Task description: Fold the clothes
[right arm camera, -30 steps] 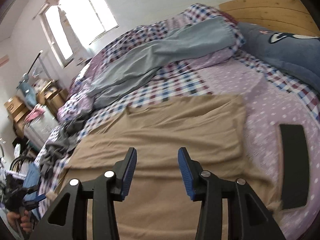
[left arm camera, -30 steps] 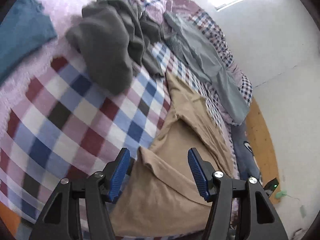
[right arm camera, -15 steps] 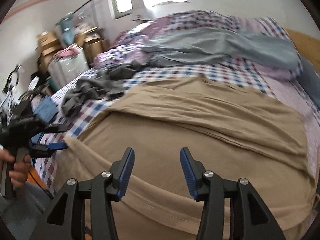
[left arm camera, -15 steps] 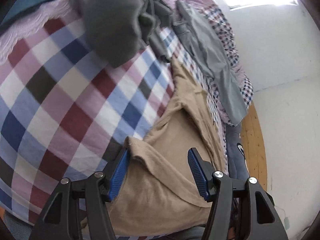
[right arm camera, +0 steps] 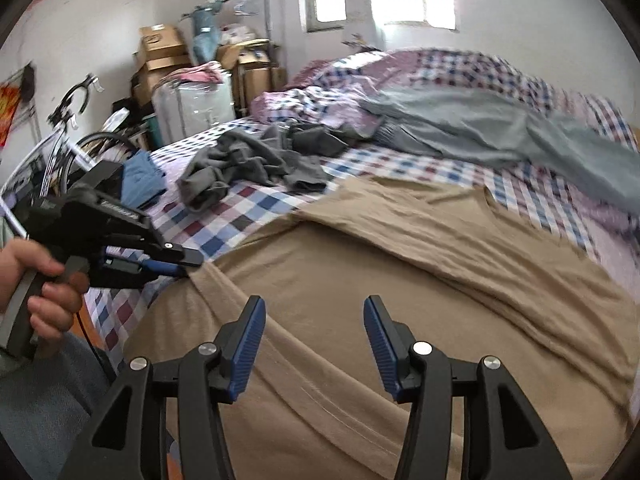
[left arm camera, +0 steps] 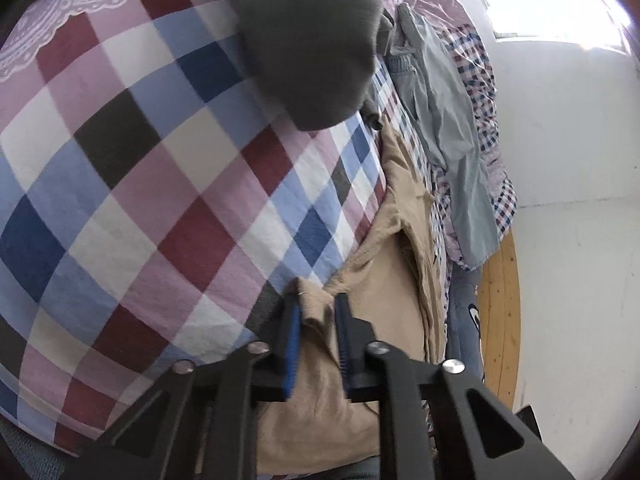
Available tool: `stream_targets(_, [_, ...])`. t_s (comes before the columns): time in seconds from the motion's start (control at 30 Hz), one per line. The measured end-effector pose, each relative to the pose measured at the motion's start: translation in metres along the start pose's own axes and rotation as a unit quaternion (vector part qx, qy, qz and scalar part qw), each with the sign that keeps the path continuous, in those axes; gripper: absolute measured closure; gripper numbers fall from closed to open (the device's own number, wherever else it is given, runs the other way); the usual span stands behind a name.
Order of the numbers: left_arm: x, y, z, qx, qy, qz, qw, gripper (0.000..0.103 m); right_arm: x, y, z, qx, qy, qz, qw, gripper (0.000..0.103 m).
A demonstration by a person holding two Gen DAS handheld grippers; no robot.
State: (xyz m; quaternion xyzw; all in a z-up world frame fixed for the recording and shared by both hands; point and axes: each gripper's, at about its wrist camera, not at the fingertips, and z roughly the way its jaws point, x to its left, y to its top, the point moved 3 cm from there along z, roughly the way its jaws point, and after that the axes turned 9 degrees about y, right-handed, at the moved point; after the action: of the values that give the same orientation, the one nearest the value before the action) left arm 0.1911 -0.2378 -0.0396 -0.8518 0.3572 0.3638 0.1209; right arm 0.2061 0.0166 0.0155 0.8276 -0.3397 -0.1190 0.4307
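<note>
A corner of the tan garment (left arm camera: 384,280), spread on the checked bedspread (left arm camera: 152,184), is pinched by the left gripper (left arm camera: 316,320). The right gripper (right arm camera: 314,320) is held with fingers wide apart above the garment's near edge, beside the person's hand (right arm camera: 36,280).

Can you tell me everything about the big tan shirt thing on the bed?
The tan garment looks like soft, thin knit cloth, plain sandy brown with no print. It lies spread out and wrinkled on the checked bedspread, with long folds running across it. The left gripper is shut on one bunched corner at the bed's edge. The right gripper is open just above the cloth near the person, not pinching it. A grey garment lies close by.
</note>
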Motion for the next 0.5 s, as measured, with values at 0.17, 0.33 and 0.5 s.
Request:
stream_targets(0.17, [-0.007,-0.008,-0.002,0.006,-0.040,0.005,0.9992,0.097,0.030,0.001,0.012,-0.005,-0.002,-0.071,0.997,0.048])
stream_targets(0.33, [-0.017,-0.012,-0.004,0.015,-0.101,0.000,0.9948,0.097,0.062,0.000,0.025,-0.018,-0.001,-0.148,0.989,0.049])
stream_targets(0.5, [-0.021,-0.012,-0.006,0.017,-0.135,-0.010,0.9906,0.097,0.086,-0.001,0.041,-0.024,0.012,-0.191,0.981,0.050])
